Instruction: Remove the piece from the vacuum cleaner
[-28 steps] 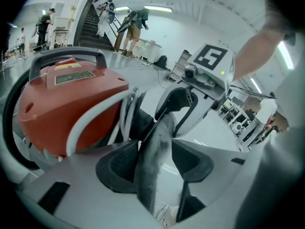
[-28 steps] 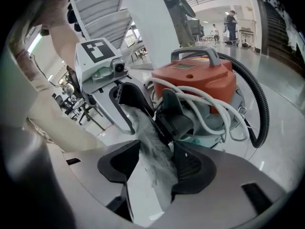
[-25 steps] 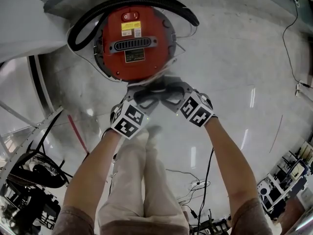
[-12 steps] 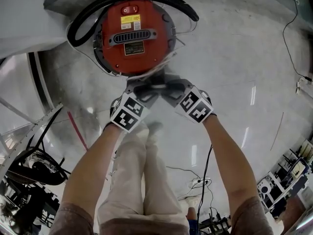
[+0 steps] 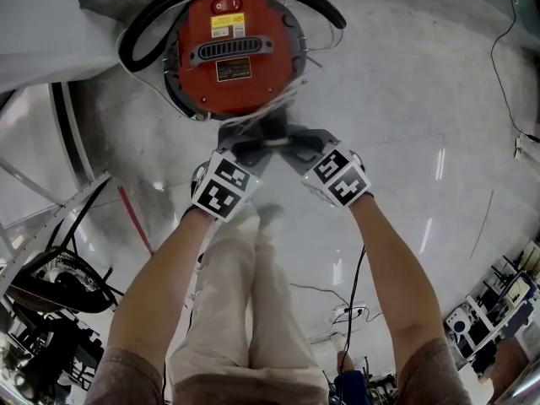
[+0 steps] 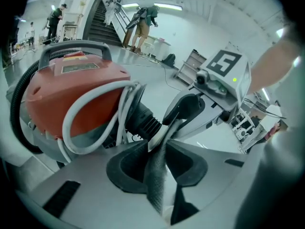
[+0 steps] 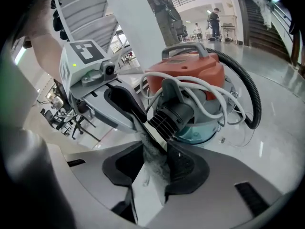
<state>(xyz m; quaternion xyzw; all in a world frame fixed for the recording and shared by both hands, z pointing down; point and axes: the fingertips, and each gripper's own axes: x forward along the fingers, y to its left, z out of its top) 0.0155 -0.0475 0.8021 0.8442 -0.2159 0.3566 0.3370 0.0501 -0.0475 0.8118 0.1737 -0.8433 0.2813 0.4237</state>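
Since a second ago the two tools have been brought closer together just below the vacuum cleaner (image 5: 232,66), which is now seen slightly higher in the head view. The jaws of each tool have just been closing with the piece between them. The piece (image 7: 151,159), a thin grey speckled strip, is found at the near side of the vacuum cleaner, where it stands out of a black ribbed cuff (image 7: 169,118). Its long axis is directed away from the red body and toward the person. The left tool (image 6: 159,147) is clenched on the piece, its jaws narrowed to the strip's thickness and its pads pressed against both faces. The right tool (image 7: 155,144) is clamped on the same piece in the same way. The tips of both are held just short of the cuff, so that the two tools meet there. A white cord (image 6: 90,109) and a black hose (image 5: 143,32) are looped around the vacuum cleaner, which stands on the floor (image 5: 405,99).
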